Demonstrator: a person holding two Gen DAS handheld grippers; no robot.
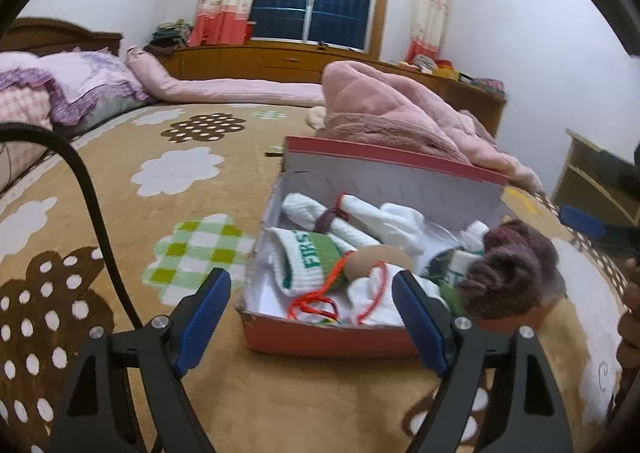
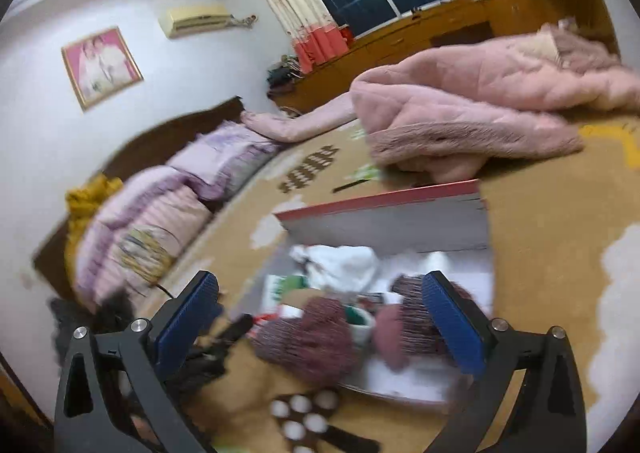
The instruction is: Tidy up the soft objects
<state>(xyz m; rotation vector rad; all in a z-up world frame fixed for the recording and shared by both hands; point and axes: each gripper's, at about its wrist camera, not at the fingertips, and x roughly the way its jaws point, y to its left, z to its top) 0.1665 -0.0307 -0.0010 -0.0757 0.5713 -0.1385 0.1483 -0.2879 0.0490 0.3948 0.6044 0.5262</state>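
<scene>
Cardboard makes up the shallow red shoebox, pale grey inside, which sits on the bed's plush tan blanket patterned with white, brown-dotted and green-checked cloud shapes. Packed in the box are soft things: ribbed white socks rolled into tubes, a white sock with a green band lettered "FIRS", loose orange-red yarn, and a fuzzy maroon knitted piece slumped over the box's near right corner. The left gripper hangs before the box's near wall, its blue ridged fingers spread wide and holding nothing. The right gripper hovers above the maroon knit, seen blurred in its own view; its fingers are likewise parted and empty, one of them crossing in front of the wool. Beyond the box lies a crumpled pink fleece quilt, thick and stitched in panels, with frilled lilac pillows at the headboard.
</scene>
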